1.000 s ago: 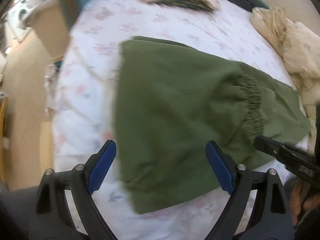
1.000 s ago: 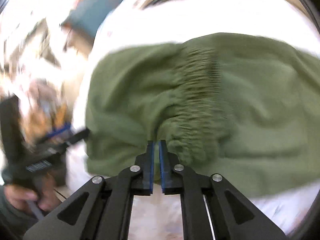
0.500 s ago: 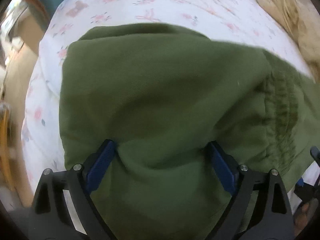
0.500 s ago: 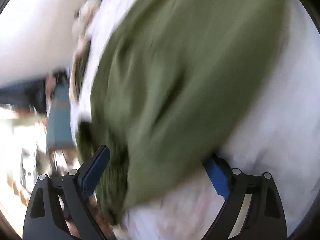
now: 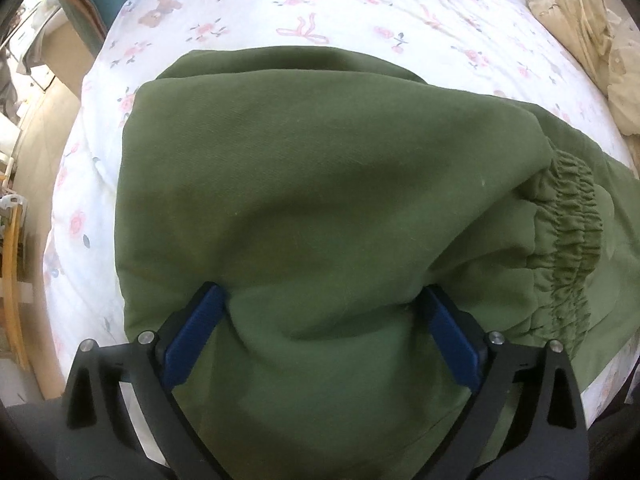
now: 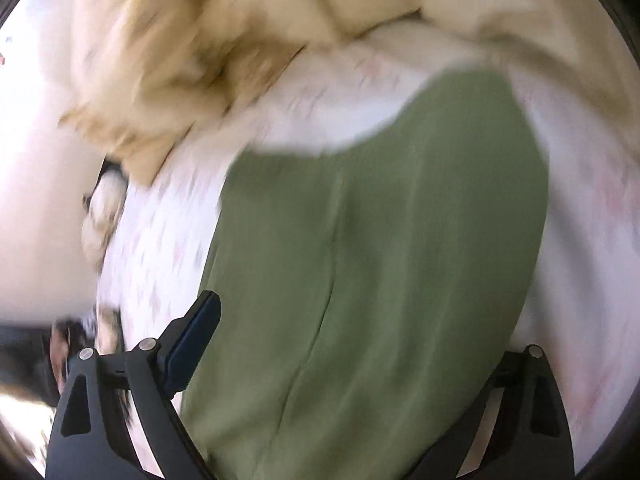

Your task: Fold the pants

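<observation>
Pants of olive-green twill lie on a bed under a white floral sheet, folded into a thick, wide bundle that fills most of the left wrist view. Their top layer is smooth apart from a few soft ridges, and its far edge curves over a second layer that peeks out beneath. On the right side of that view the gathered elastic waistband puckers in tight vertical ruffles, with a flat panel of green cloth running on past it toward the bed's edge. In the right wrist view, which is badly smeared, a long flat stretch of the same green fabric runs away from the camera with a seam down its middle, ending in a blunt edge on the sheet.

A rumpled cream-coloured blanket is heaped at the far right of the bed — well apart from the folded part of the pants.

The left gripper is spread wide, its blue pads pressing down into the near side of the bundle with cloth bulging between them. The right gripper is also spread wide over the green stretch — one blue pad shows at the fabric's left edge, the other is hidden behind the cloth.
</observation>
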Demonstrator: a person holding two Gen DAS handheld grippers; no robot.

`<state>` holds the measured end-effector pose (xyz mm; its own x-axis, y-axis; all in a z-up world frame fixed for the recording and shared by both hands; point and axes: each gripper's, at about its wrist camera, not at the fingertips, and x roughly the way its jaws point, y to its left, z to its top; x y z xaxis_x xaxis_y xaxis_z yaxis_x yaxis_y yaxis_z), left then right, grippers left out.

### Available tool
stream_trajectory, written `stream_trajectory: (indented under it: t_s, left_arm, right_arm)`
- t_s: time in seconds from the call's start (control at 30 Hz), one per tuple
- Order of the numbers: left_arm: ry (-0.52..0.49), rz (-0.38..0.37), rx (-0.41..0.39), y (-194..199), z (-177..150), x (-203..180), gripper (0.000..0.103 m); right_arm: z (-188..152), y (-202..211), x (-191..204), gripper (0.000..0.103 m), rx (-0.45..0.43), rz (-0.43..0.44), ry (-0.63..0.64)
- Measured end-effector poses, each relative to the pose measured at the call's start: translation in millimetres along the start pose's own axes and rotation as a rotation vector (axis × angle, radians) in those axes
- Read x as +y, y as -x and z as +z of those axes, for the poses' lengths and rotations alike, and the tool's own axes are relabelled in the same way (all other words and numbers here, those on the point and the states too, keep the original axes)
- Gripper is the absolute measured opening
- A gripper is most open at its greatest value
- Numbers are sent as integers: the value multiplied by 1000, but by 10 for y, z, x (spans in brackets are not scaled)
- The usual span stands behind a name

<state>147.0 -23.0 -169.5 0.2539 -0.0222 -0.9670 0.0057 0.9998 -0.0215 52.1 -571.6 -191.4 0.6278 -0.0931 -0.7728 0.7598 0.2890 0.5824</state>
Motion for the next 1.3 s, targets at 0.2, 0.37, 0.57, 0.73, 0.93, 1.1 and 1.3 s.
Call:
stream_trajectory:
  t_s: [0.2, 0.37, 0.57, 0.73, 0.93, 1.1, 1.3]
  left_arm:
    - [10, -44, -59, 324, 18, 23, 96]
    - [-26, -95, -138, 798, 145, -16, 96]
    - [-109, -132, -183, 1321, 214, 250, 97]
    - [11, -54, -157, 1322, 255, 876, 97]
    - [251, -152, -157, 1310, 110, 1340, 97]
    - [347, -229, -151, 1342, 66, 1538, 97]
    - [379, -269, -146, 1365, 7, 1673, 97]
  right_arm:
    - [426, -81, -225, 60, 31, -35, -12]
    - [454, 24, 111, 4, -26, -7, 111]
    - [148, 443, 863, 4, -81, 183, 397]
    - [-621, 656, 1661, 4, -23, 332, 746]
    - [-2062, 1363, 2461, 4, 1, 549, 1055]
    - [-3524, 1411, 2611, 4, 116, 611, 1272]
    - [-4477, 623, 2117, 4, 253, 393, 1490]
